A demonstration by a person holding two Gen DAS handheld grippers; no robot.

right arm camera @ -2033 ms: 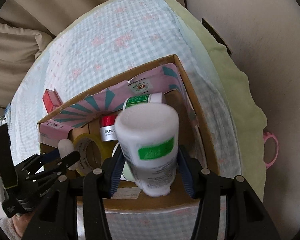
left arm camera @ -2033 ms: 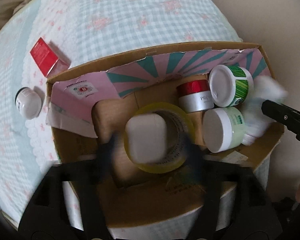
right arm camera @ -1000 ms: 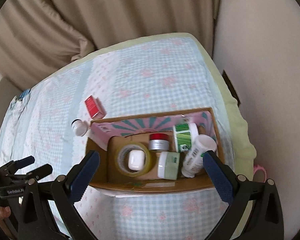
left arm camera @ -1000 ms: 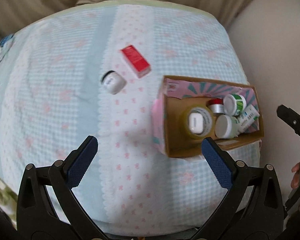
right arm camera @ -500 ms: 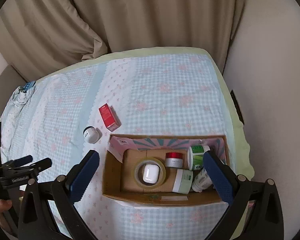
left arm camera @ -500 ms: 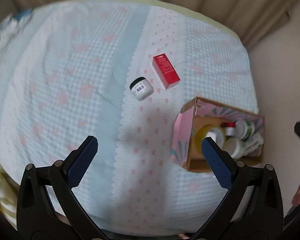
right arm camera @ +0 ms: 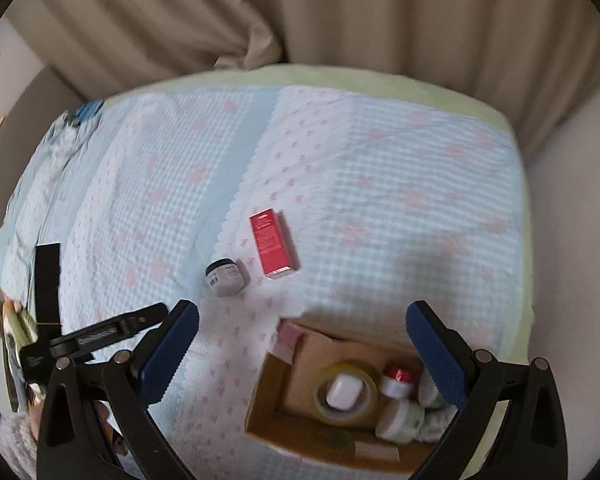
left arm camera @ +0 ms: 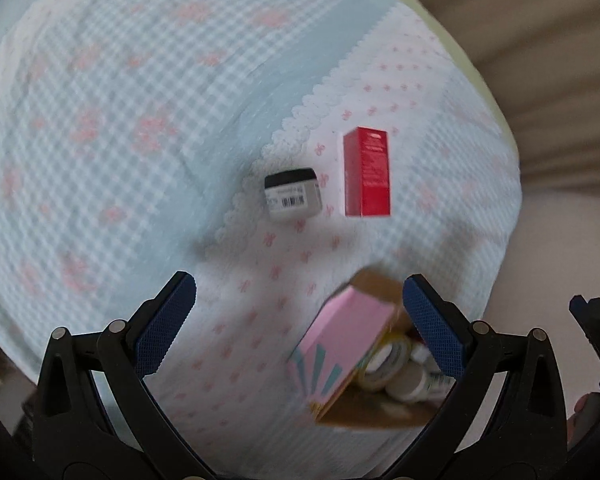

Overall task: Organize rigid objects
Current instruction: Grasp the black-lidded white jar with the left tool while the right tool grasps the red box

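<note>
A small grey jar with a black lid (left arm camera: 293, 195) (right arm camera: 225, 277) lies on its side on the bedspread, beside a red carton (left arm camera: 367, 172) (right arm camera: 273, 242). A cardboard box (right arm camera: 278, 396) (left arm camera: 354, 334) near the bed's front edge holds a tape roll (right arm camera: 347, 397) with a white case inside it, a red-lidded jar (right arm camera: 397, 378) and green-labelled jars (right arm camera: 402, 422). My left gripper (left arm camera: 300, 324) hovers open and empty above the bed, short of the jar. My right gripper (right arm camera: 302, 342) hangs open and empty above the box.
The bed has a blue checked and pink-bow cover (right arm camera: 380, 184), with beige curtains (right arm camera: 300, 12) behind and a wall (right arm camera: 572, 240) on the right. The left gripper shows at the right wrist view's left edge, held by a hand.
Both grippers let go of their objects in the box and pulled back high. The left view has since swung toward the jar and red carton, which look nearer; the box slid to the lower right.
</note>
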